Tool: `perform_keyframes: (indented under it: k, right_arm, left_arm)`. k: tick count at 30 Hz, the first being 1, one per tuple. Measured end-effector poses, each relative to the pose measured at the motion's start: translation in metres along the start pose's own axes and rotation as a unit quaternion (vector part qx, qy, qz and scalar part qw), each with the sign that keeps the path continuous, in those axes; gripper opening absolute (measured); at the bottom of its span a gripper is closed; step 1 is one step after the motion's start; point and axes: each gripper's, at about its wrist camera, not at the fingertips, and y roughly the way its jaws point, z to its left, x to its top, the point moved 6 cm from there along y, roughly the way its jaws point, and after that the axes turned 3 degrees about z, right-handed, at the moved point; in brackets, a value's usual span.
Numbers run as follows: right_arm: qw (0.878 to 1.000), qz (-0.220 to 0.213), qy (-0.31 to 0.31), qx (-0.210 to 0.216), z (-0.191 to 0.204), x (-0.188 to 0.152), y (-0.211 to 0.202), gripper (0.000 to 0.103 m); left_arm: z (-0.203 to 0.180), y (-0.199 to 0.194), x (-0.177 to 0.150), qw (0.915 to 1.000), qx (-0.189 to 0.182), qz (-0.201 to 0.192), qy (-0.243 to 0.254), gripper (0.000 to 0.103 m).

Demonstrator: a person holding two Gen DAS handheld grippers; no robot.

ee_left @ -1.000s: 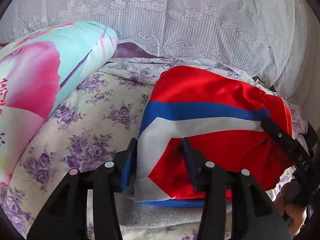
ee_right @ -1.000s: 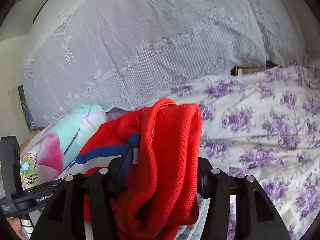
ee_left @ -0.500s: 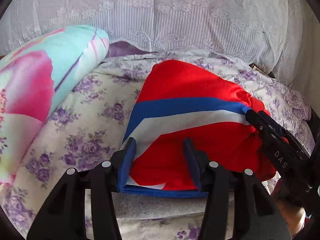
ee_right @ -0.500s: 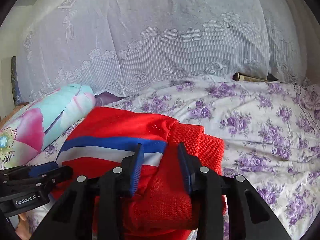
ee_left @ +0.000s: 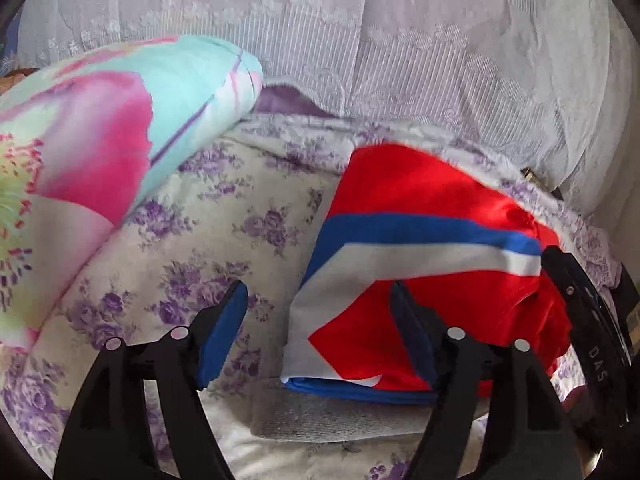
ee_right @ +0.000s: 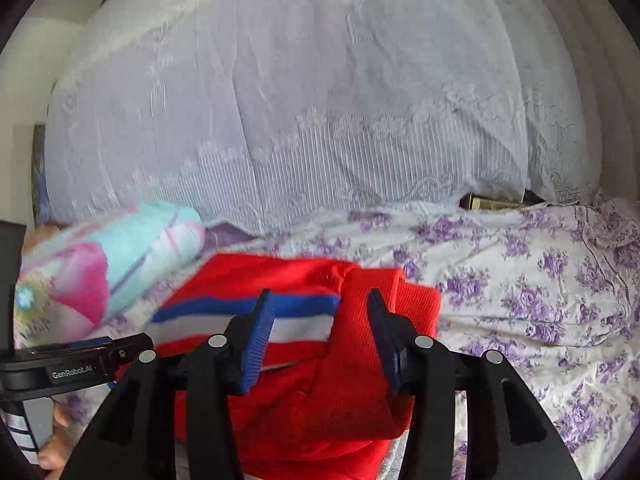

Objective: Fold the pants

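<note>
The red pants (ee_left: 432, 216) with a blue and white stripe lie folded in a bundle on the flowered bed sheet (ee_left: 208, 240), on top of a grey cloth (ee_left: 332, 416). My left gripper (ee_left: 320, 328) is open, its right finger resting over the bundle's left edge, its left finger over bare sheet. In the right wrist view the pants (ee_right: 344, 380) lie under my right gripper (ee_right: 320, 336), which is open and holds nothing. The left gripper's body (ee_right: 76, 364) shows at the lower left.
A rolled pink and teal floral quilt (ee_left: 100, 152) lies to the left of the pants. A white lace curtain (ee_right: 320, 100) hangs behind the bed. Flowered sheet (ee_right: 540, 300) stretches to the right.
Both grippers have opened wider and let go of the pants, which now lie flat on the bed. The left gripper has shifted left, off the bundle's edge.
</note>
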Motion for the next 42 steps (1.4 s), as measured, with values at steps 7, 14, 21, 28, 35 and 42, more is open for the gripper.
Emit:
perform_keyframes:
  k: [7,14,21,28,35,42]
  right_arm:
    - [0.996,0.083,-0.001,-0.035,-0.009,-0.031,0.0,0.08]
    - [0.997,0.045,0.059,-0.016,-0.017,-0.03,-0.077,0.082]
    - [0.992,0.078,0.094,-0.023,-0.022,-0.062,-0.133,0.083]
    - [0.994,0.014,0.103,-0.026,-0.021,-0.037,-0.227,0.09]
    - [0.993,-0.072,0.088,-0.033,-0.017,0.025,-0.304,0.098]
    - [0.994,-0.036,0.106,-0.006,0.0,0.027,-0.257,0.099]
  left_arm:
    - [-0.001,-0.022,-0.027,0.9963,0.071,-0.008,0.048,0.086]
    - [-0.001,-0.055,-0.068,0.9928,0.091,0.011,0.077,0.088]
    - [0.007,-0.123,-0.111,0.9903,0.112,-0.007,0.082,0.091]
    - [0.002,-0.208,-0.108,0.9942,0.087,-0.047,0.043,0.093]
    - [-0.028,-0.276,-0.08,0.9903,0.074,-0.093,0.072,0.098]
    - [-0.039,-0.247,-0.076,0.9881,0.074,-0.076,0.112,0.098]
